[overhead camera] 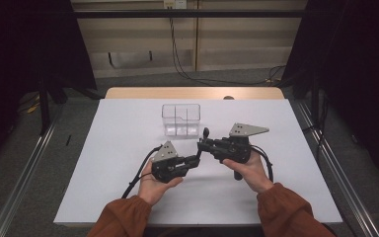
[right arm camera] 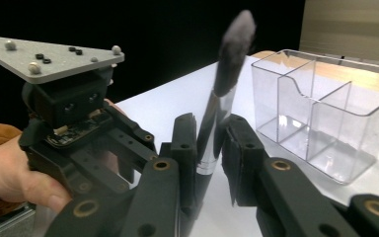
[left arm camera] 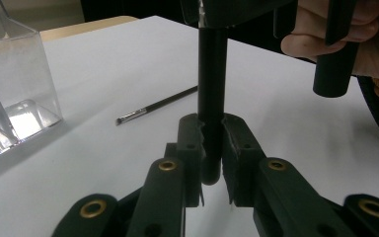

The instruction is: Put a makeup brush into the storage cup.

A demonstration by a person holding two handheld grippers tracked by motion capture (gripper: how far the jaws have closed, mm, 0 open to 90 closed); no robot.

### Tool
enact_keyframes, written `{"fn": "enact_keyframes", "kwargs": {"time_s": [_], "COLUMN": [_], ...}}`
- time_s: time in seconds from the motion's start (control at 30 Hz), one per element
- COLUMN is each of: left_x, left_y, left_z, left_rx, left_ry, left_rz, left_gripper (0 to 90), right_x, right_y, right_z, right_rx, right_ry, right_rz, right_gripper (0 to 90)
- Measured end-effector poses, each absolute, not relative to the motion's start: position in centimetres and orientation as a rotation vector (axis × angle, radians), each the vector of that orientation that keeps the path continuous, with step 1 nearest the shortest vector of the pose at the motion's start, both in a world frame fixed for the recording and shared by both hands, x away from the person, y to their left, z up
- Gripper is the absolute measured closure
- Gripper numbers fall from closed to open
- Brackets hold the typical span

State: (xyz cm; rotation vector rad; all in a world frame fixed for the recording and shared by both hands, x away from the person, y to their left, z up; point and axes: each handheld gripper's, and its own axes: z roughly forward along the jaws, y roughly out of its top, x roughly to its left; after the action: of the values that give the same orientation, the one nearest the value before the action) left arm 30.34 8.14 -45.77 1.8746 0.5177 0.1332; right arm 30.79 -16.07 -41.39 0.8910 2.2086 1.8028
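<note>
A makeup brush [overhead camera: 203,144] with a black handle [left arm camera: 212,94], a silver ferrule [right arm camera: 211,136] and a dark bristle head [right arm camera: 237,37] stands nearly upright above the white table. My left gripper [overhead camera: 197,159] is shut on the bottom of the handle, which sits between its pads in the left gripper view [left arm camera: 212,150]. My right gripper [overhead camera: 202,145] comes in from the right, and its jaws are shut on the ferrule [right arm camera: 209,143] just above the left one's grip. The two grippers meet at the brush, in front of the clear organizer [overhead camera: 180,119].
The clear plastic organizer [right arm camera: 325,113] has several compartments and stands at the middle back of the white sheet [overhead camera: 128,128]. A thin brush [left arm camera: 155,106] lies flat on the sheet beyond my left jaws. Dark curtains and floor rails flank the table.
</note>
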Motion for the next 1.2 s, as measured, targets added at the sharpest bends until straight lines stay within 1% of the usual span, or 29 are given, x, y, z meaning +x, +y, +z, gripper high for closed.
{"fn": "enact_keyframes", "kwargs": {"time_s": [0.2, 0.67, 1.03, 1.13, 1.2], "left_x": [30.3, 30.22, 30.3, 30.31, 30.32], "left_y": [8.08, 8.04, 8.24, 8.3, 8.37], "left_z": [-45.89, -45.89, -45.81, -45.76, -45.7], "left_rx": [1.871, 1.853, 1.85, 1.843, 1.846], "left_ry": [0.514, 0.52, 0.546, 0.559, 0.564], "left_rz": [0.131, 0.116, 0.123, 0.126, 0.126], "left_gripper": [78.6, 68.8, 54.9, 49.2, 47.1], "right_x": [30.74, 30.72, 30.73, 30.71, 30.72], "right_y": [-15.9, -16.11, -16.52, -16.57, -16.63], "right_z": [-41.4, -41.28, -41.11, -41.09, -41.08], "right_rx": [0.887, 0.867, 0.866, 0.865, 0.861], "right_ry": [2.23, 2.23, 2.217, 2.215, 2.214], "right_rz": [1.818, 1.842, 1.84, 1.839, 1.839], "right_gripper": [79.8, 80.0, 80.0, 80.0, 80.0]}}
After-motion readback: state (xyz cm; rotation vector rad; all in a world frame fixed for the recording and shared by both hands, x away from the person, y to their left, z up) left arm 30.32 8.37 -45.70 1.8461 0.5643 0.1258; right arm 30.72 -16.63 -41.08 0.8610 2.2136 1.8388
